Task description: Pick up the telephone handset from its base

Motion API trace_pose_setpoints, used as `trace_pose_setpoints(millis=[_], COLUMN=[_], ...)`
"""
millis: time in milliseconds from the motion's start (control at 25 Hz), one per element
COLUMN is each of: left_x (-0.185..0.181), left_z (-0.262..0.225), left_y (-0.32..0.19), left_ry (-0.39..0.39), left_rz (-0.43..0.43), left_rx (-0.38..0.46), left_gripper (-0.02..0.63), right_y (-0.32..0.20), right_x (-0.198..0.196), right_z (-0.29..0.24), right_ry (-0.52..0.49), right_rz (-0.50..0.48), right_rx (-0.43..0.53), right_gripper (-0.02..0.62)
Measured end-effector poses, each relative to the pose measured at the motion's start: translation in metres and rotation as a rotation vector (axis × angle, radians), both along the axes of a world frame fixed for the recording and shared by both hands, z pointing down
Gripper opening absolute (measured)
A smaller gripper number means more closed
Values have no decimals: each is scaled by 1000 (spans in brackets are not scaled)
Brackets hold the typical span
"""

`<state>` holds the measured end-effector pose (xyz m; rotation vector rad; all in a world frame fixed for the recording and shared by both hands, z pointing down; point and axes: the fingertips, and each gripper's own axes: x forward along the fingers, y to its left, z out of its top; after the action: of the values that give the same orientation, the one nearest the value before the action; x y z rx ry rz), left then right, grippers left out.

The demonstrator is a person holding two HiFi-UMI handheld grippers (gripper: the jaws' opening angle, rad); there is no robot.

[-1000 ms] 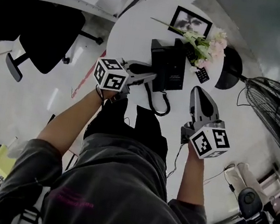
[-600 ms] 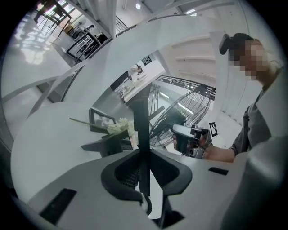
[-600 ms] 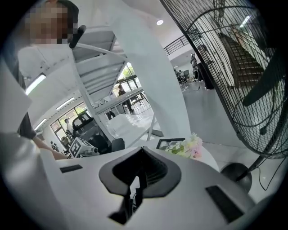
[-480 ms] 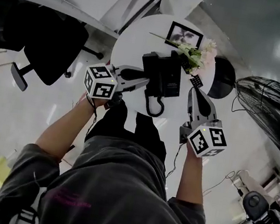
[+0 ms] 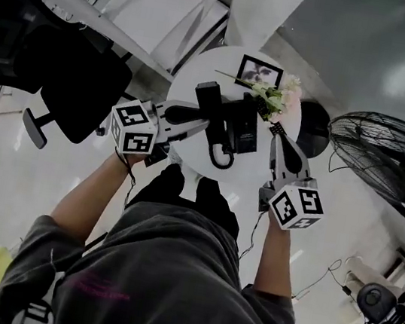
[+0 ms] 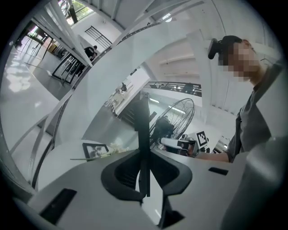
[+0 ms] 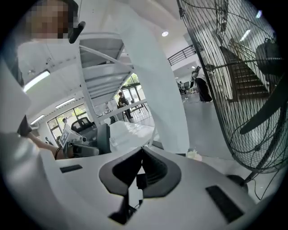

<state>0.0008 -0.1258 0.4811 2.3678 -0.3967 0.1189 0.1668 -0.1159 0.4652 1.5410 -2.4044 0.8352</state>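
Black handset [image 5: 206, 98] is clamped between the fingers of the L gripper [image 5: 206, 120]. It shows edge-on & upright in the left gripper view, and tilted above the L side of the phone base [image 5: 243, 128] on the round white bench [image 5: 221, 65]. It looks clear of its cradle, so I'd call the pick-up step basically done. The coiled cord [image 5: 221, 153] loops down near the bench's front edge. R gripper [image 5: 277, 137] hangs by the base's R side, fingers closed on nothing. Next move prob calls for 1 thing: firm grip & a gentle raise w/o yanking the cord, which could drag the base toward the flowers [image 5: 277, 97] or photo frame [image 5: 259, 73].
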Motion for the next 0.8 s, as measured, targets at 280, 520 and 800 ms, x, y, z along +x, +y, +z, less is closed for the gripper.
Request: trace_pose_setpoints(millis=[280,520,800], left_x=[-23,-35,-43], left_z=[-42,-74,-108], left_y=[2,5,11], left_ry=[15,33,54], left_rz=[-12,-9,-8], left_rx=[48,99,176], left_gripper=[78,77,77], right_y=[4,12,22], right_x=[-6,-11,-26], right_z=[-28,-48,-67], right_ry=[29,35,38], right_rz=[21,46,51], right_rx=[53,90,132], right_gripper=[18,18,18])
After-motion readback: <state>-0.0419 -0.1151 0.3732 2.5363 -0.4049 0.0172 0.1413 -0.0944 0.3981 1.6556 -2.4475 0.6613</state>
